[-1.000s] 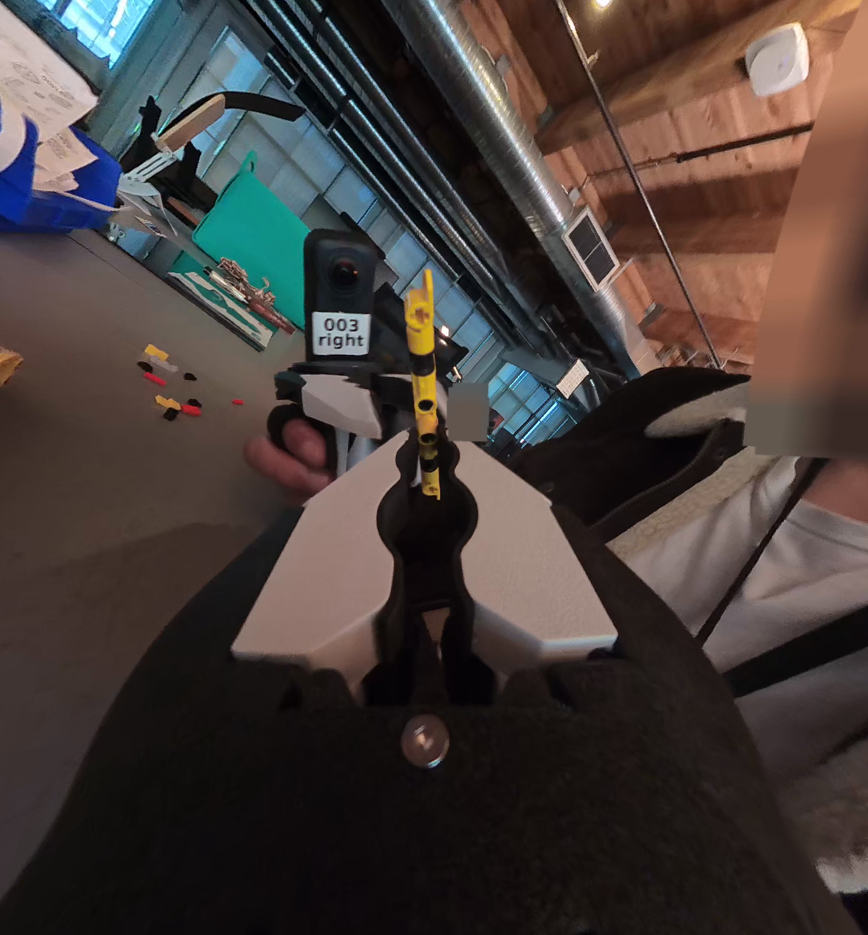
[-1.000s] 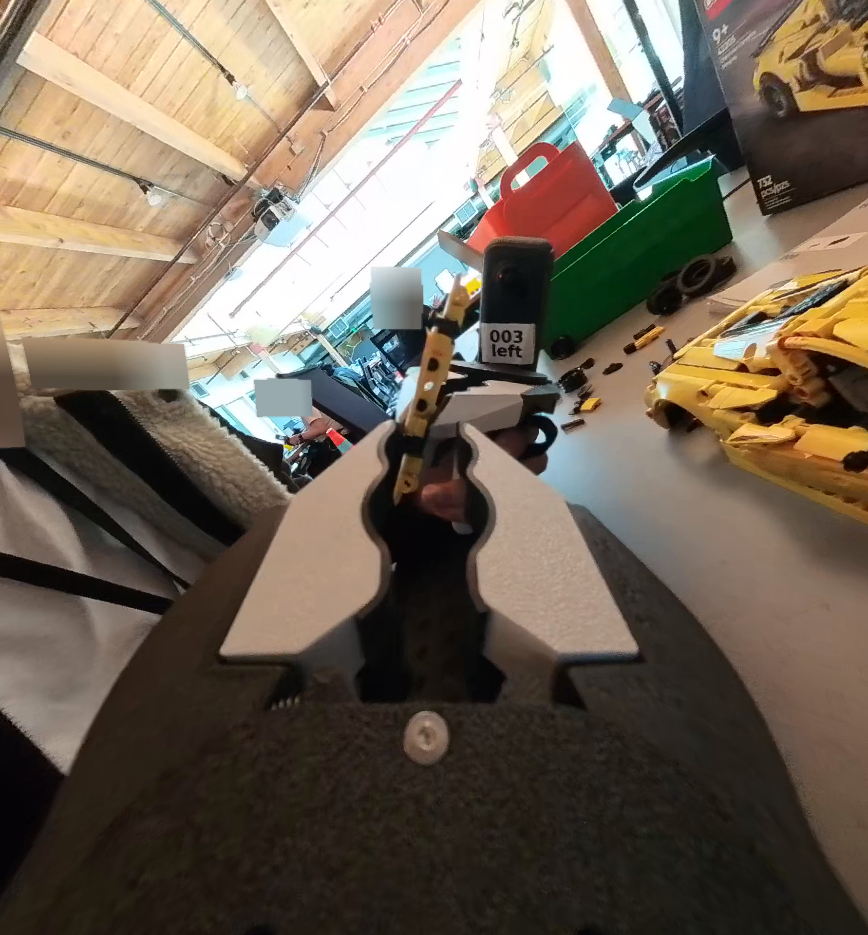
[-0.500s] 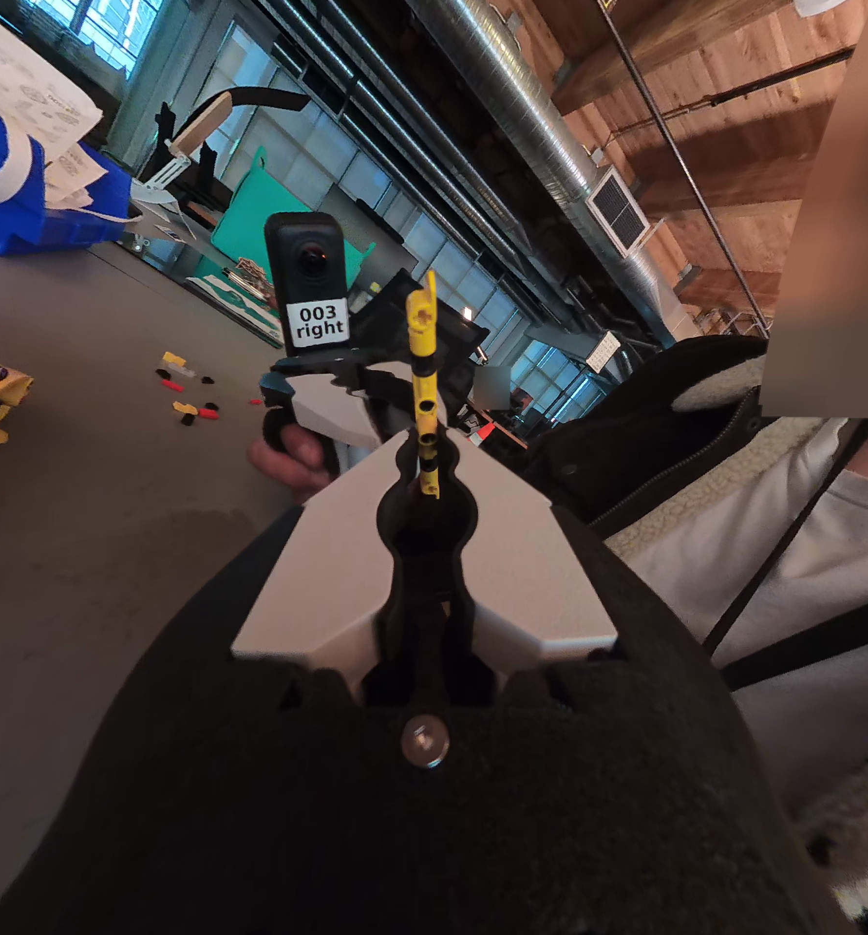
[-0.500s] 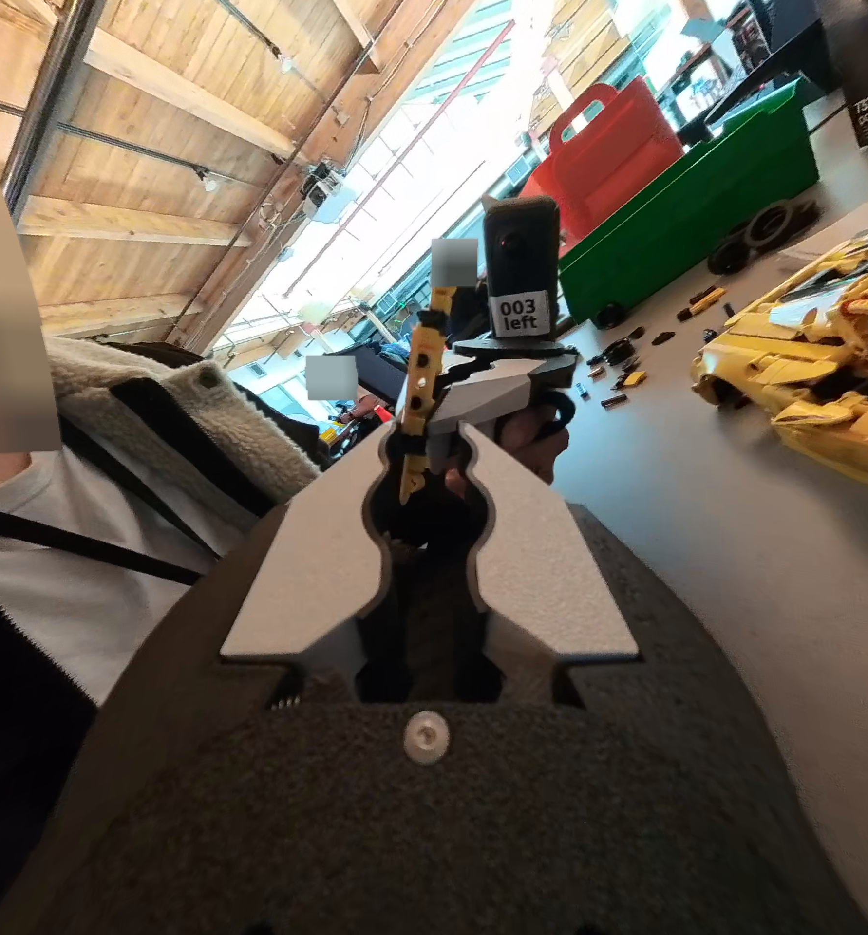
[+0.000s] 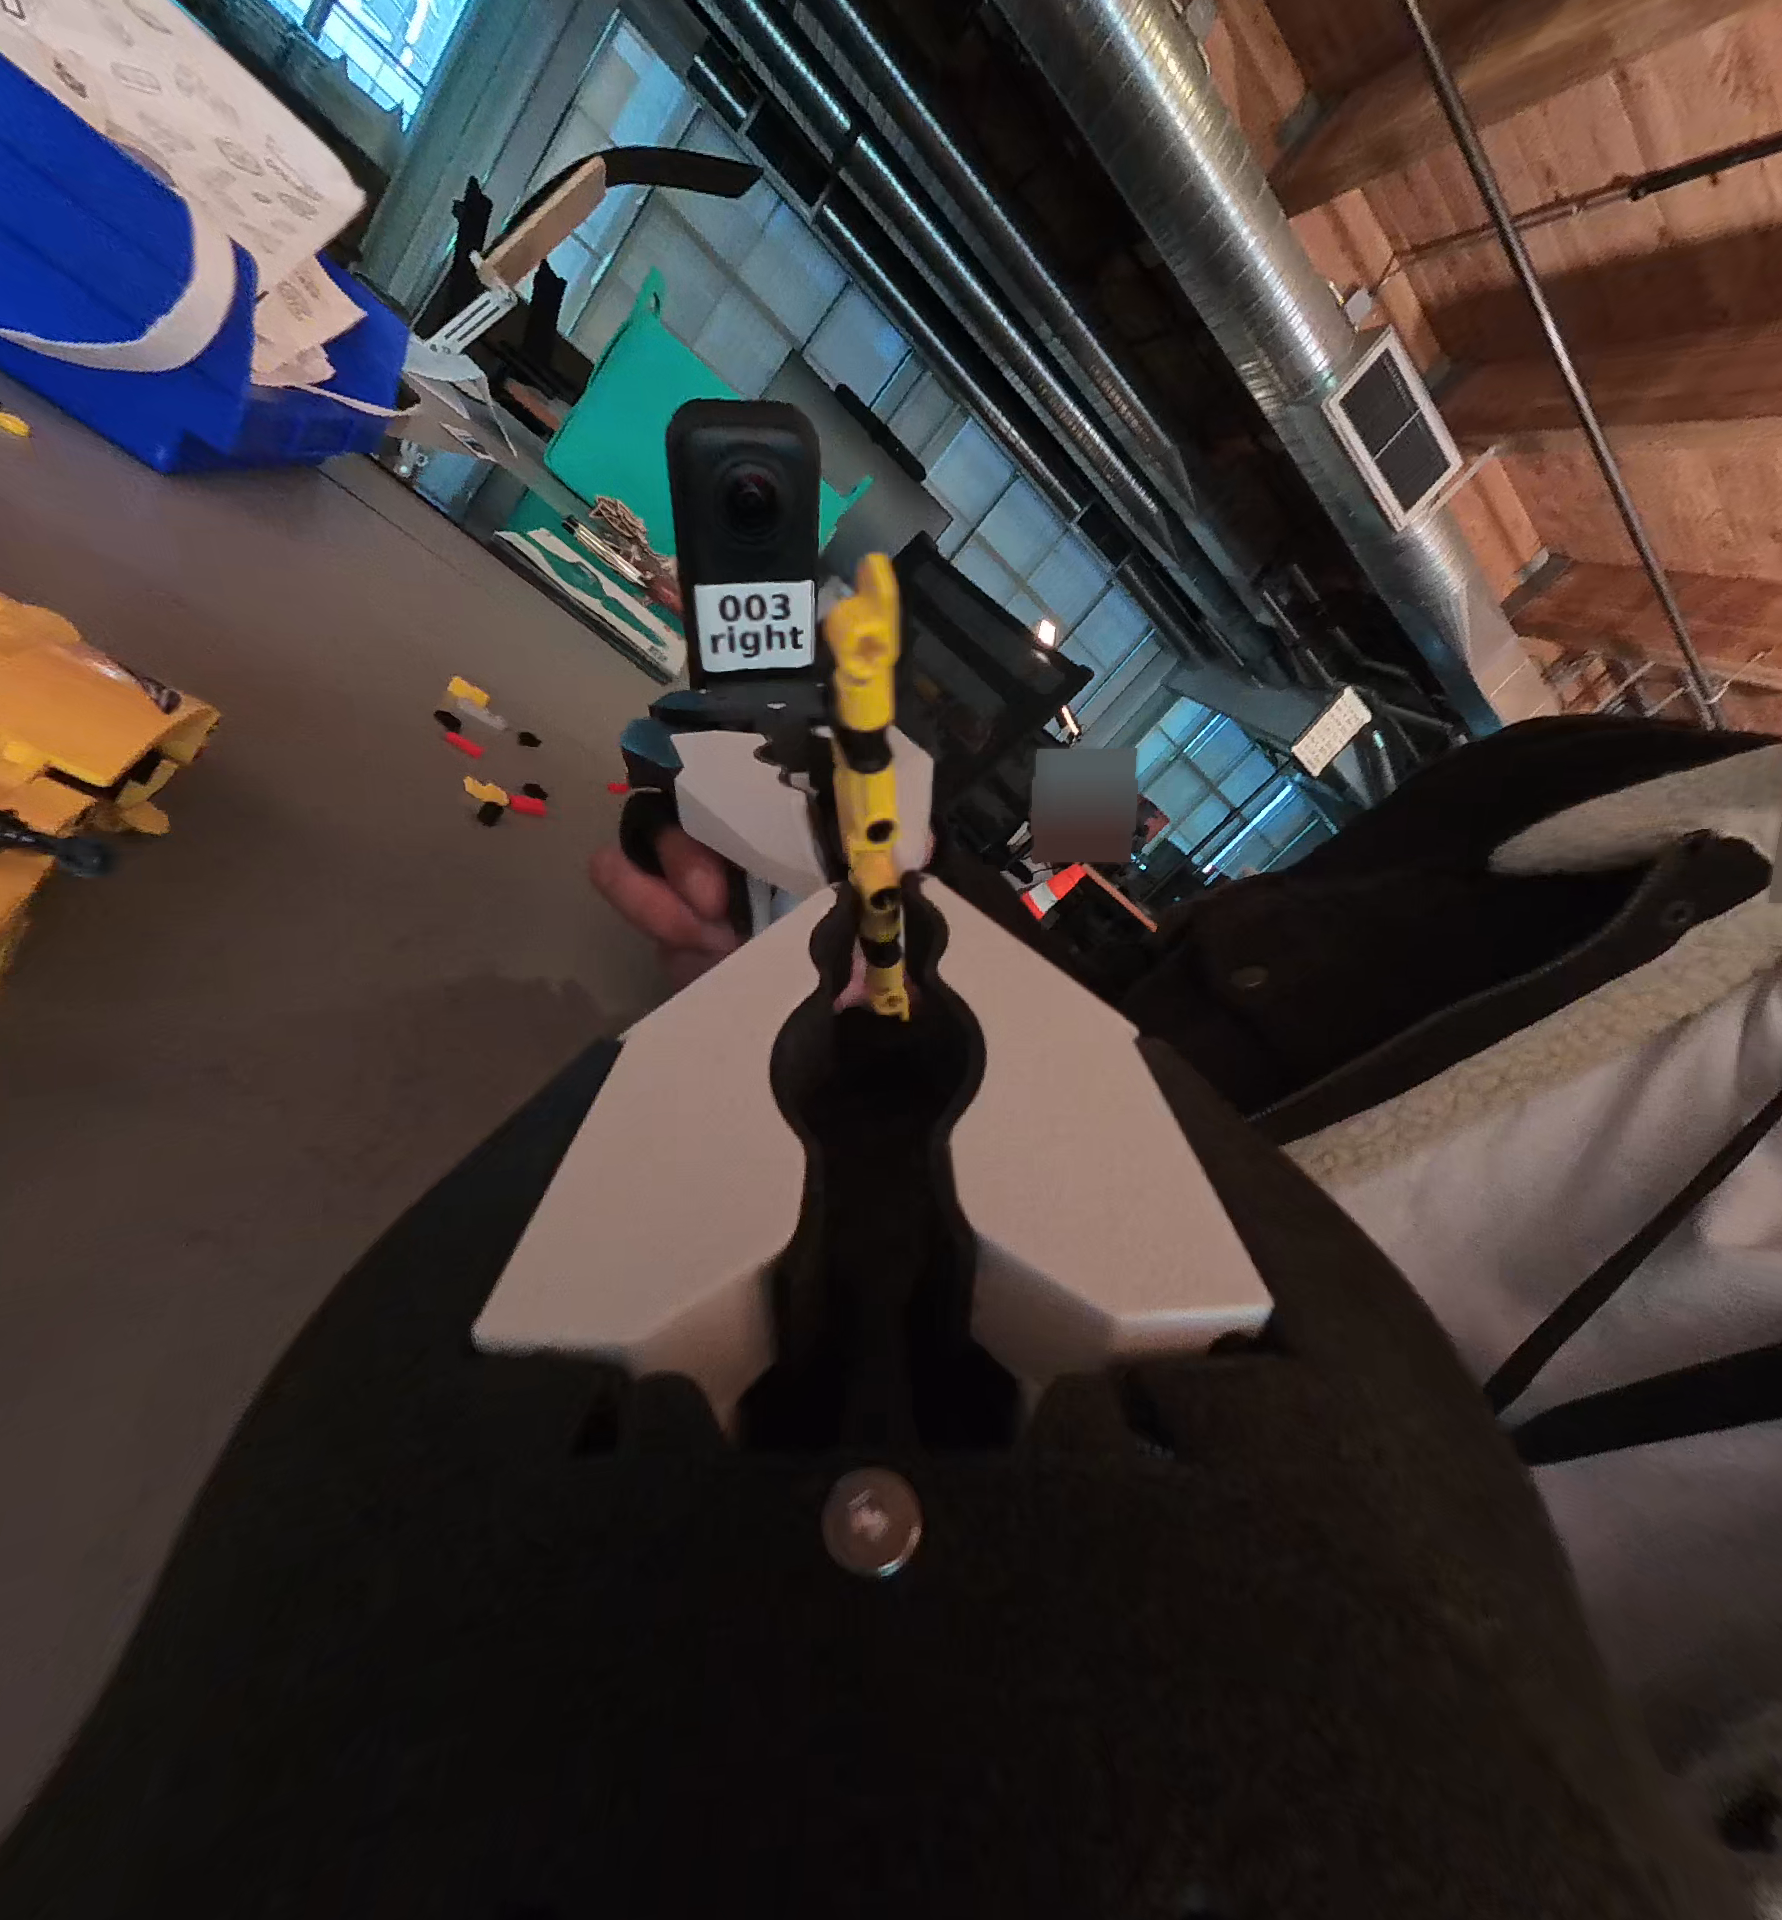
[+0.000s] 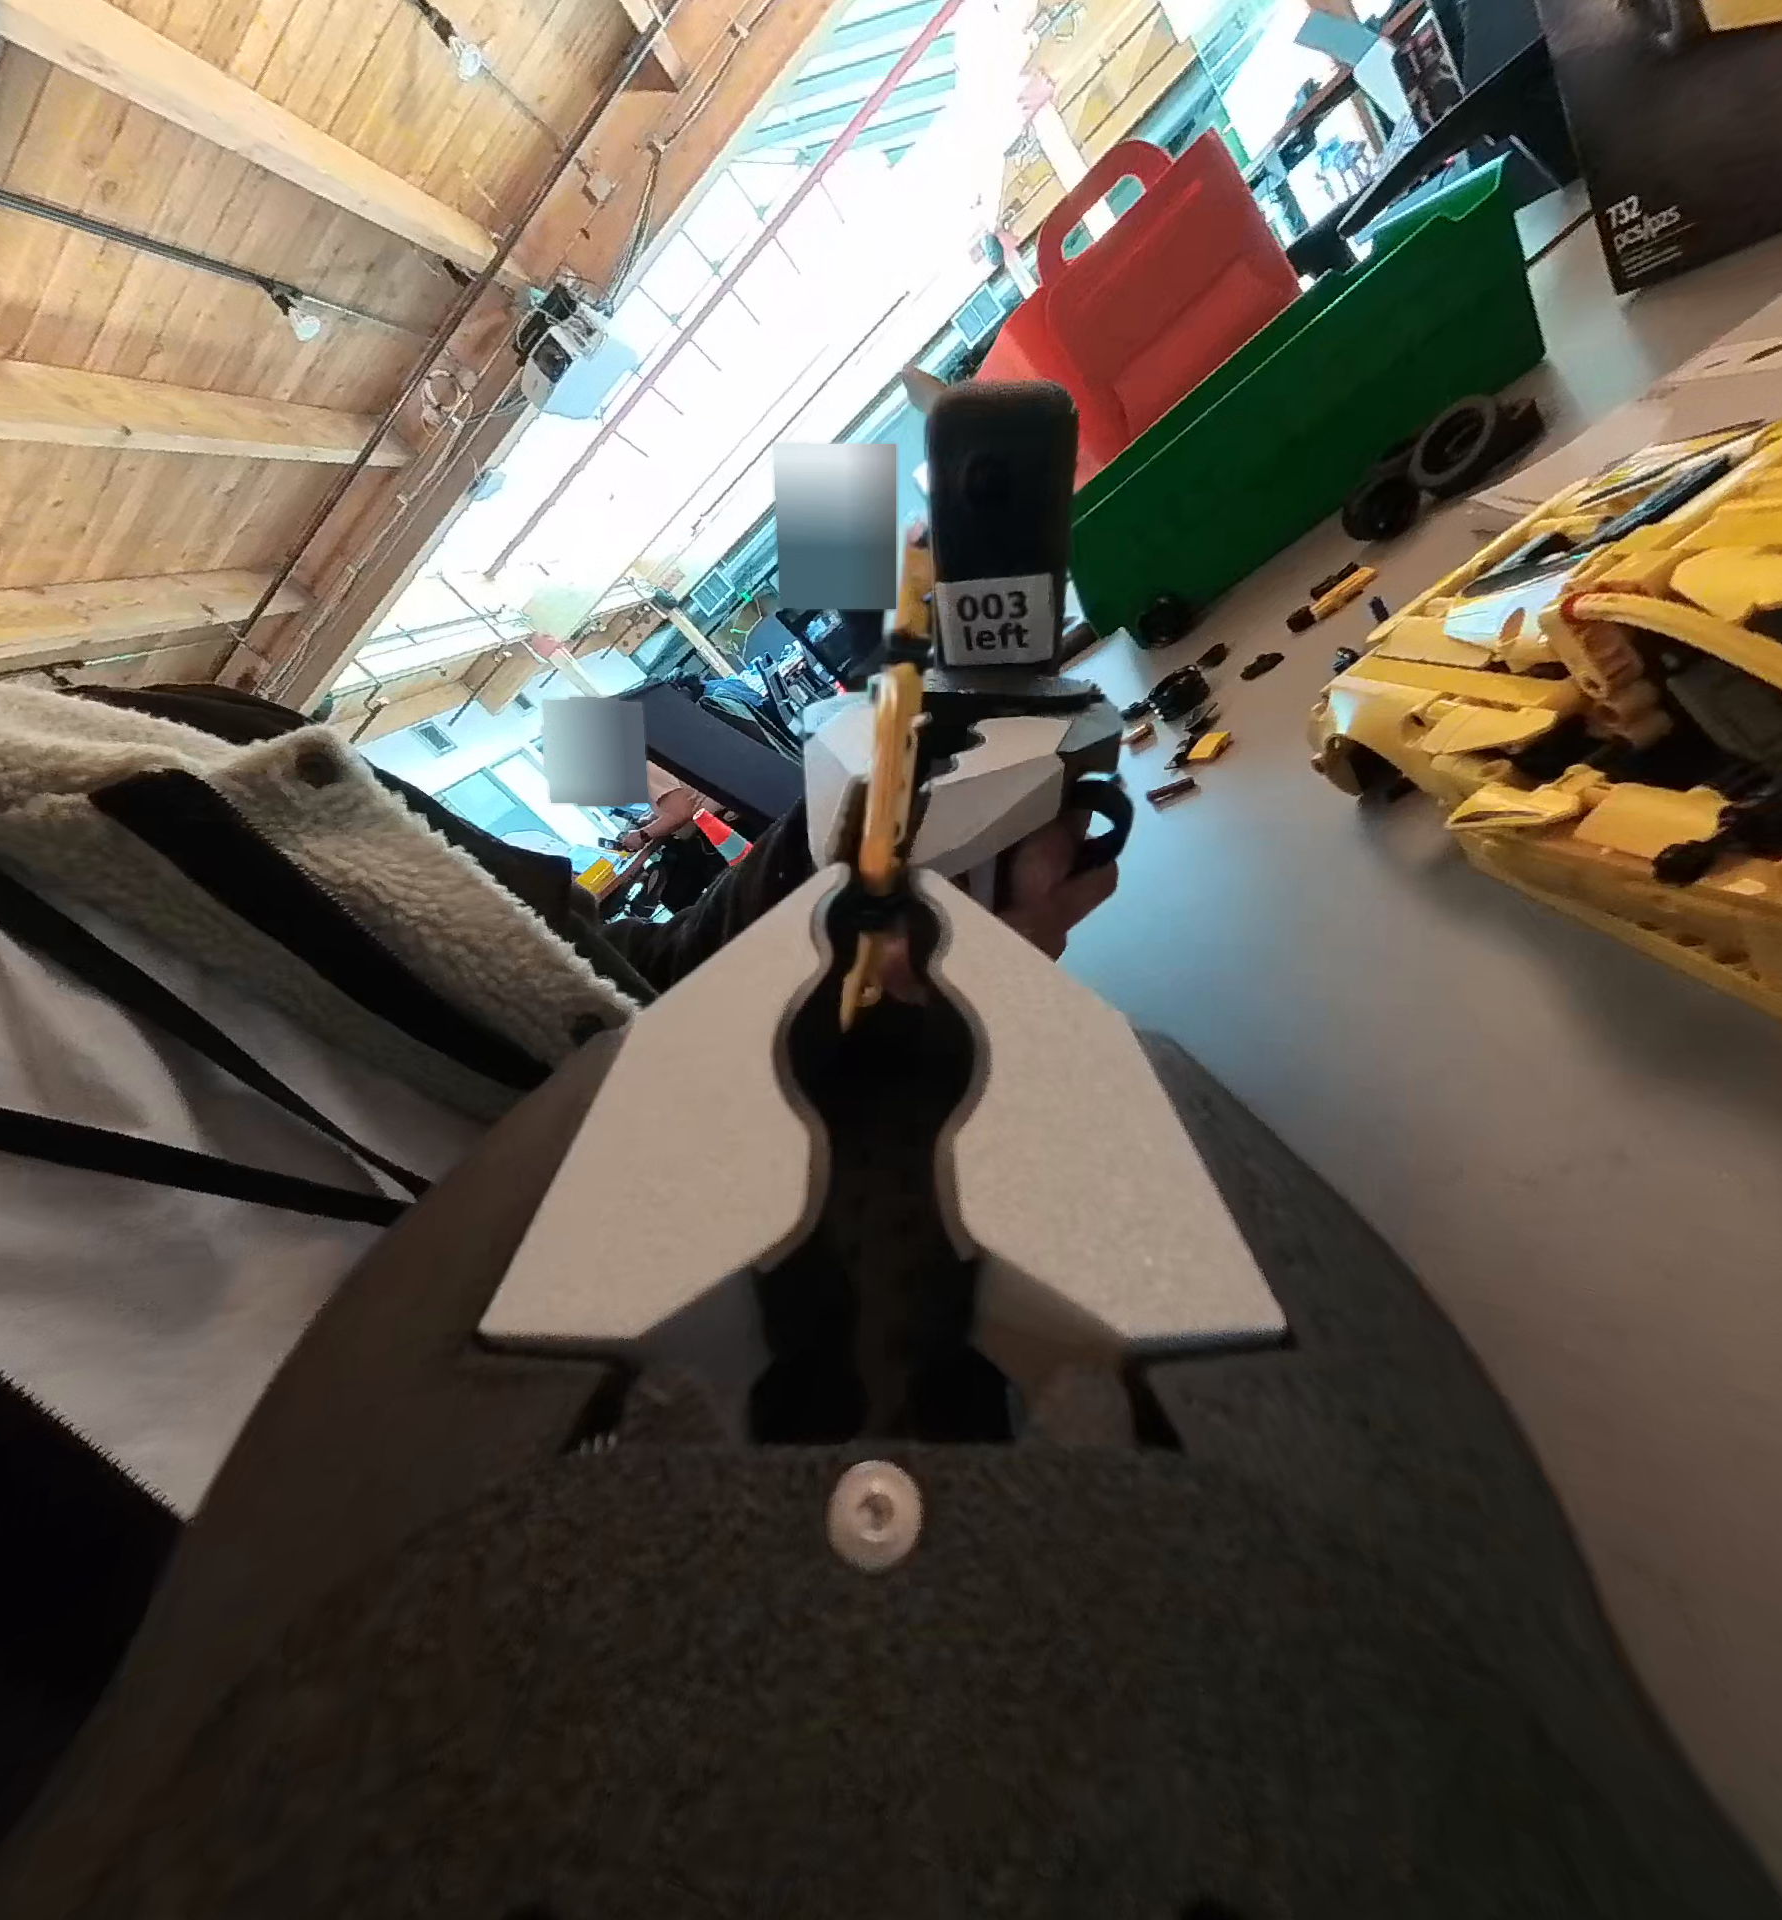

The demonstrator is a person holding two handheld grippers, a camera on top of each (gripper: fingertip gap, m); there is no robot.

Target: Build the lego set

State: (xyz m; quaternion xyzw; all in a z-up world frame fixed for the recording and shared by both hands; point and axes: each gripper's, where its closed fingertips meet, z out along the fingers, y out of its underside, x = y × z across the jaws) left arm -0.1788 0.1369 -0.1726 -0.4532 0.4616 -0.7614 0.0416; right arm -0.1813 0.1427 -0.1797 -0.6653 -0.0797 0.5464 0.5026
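Facing each other at frame centre above the bench (image 5: 243, 1039), both jaws apparently pinch the yellow beam (image 5: 866, 790) together, probably steadying it for a hand-over or adjustment.

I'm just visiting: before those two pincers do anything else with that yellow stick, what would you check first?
1. Left gripper pinching the yellow beam: ok, its jaws are closed on the beam's lower end.
2. Right gripper on the same beam: ok, it looks closed on it too.
3. Beam clear of the table: ok, held in the air.
4. Yellow car model unblocked: ok, it lies on the table off to one side.
5. Loose parts out of the way: ok, scattered farther off.
6. Where the beam attaches: cannot tell.
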